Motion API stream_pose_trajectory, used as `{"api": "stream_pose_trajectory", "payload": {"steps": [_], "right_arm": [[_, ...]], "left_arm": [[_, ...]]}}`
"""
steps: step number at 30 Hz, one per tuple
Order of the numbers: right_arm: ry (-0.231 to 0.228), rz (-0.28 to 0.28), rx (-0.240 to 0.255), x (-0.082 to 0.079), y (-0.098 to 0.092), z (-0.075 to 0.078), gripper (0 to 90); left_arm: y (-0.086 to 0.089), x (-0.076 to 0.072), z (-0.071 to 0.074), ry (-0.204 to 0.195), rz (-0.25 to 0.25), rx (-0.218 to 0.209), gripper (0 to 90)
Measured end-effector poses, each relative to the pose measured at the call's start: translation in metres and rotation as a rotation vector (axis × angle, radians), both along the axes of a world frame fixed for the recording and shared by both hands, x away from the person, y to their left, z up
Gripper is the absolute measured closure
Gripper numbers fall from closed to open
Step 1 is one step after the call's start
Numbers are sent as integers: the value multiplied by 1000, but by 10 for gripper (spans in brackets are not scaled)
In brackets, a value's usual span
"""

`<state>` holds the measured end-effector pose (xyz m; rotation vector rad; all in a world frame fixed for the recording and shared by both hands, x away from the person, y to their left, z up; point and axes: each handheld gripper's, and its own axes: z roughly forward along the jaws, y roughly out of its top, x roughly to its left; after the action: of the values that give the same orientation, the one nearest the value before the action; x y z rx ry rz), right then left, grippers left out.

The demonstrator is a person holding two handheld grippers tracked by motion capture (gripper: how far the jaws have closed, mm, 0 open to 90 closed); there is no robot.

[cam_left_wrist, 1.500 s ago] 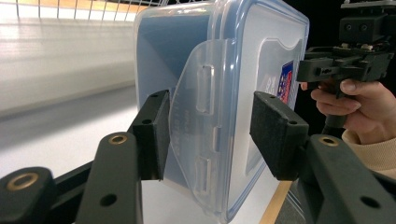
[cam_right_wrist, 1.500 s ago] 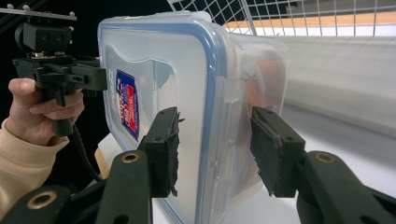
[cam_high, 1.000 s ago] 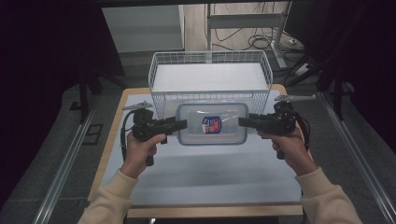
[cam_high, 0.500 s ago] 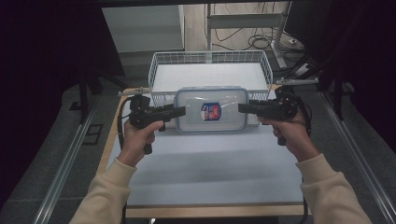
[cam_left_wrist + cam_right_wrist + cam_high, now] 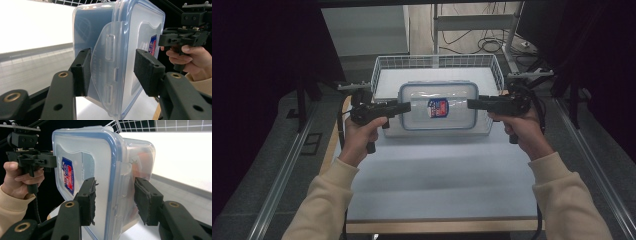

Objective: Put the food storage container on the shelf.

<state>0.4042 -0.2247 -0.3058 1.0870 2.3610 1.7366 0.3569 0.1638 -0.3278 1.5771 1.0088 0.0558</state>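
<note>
Dark surroundings frame a pale table (image 5: 437,180) with a white wire basket (image 5: 382,70) standing at its far end. A person's two hands come in from the near side, each holding a black two-jaw gripper. Between them hangs a clear plastic container (image 5: 437,95) with a blue-rimmed lid and a red, white and blue label (image 5: 438,107). It is lifted off the table and sits level, over the near wall of the basket.

The left gripper (image 5: 404,106) is clamped on the container's left end; in the left gripper view its pads (image 5: 86,72) bracket the hinged side latch (image 5: 110,72), one toward the base and one toward the lid. The right gripper (image 5: 472,104) is clamped on the opposite end, with its pads (image 5: 90,200) straddling the lid rim and the wall. Something reddish shows faintly through the wall, but it is too blurred to identify.

The step in hand looks like carrying the container over the basket wall and setting it down inside. To do this well, both hands should likely travel together at matching height, so that the box stays flat and neither end slips. The base needs to clear the wire rim before any descent. The grip on the left latch seems the weaker one, since that flap could flex, so steady inward pressure matters. Release would best wait until the base rests fully on the basket floor.
</note>
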Motion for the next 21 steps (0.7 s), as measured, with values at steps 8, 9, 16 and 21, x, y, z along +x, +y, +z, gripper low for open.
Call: {"api": "stream_pose_trajectory", "payload": {"steps": [8,9,16,21], "right_arm": [[-4,-4,5,17,1,11,531],[-3,-4,6,19,1,13,531],[3,-4,6,39,4,23,531],[22,-2,-2,57,7,28,531]], "left_arm": [[1,18,13,-5,0,2,496],[1,18,13,-5,0,2,496],[4,38,23,-1,1,-1,497],[7,54,26,6,8,-11,497]]}}
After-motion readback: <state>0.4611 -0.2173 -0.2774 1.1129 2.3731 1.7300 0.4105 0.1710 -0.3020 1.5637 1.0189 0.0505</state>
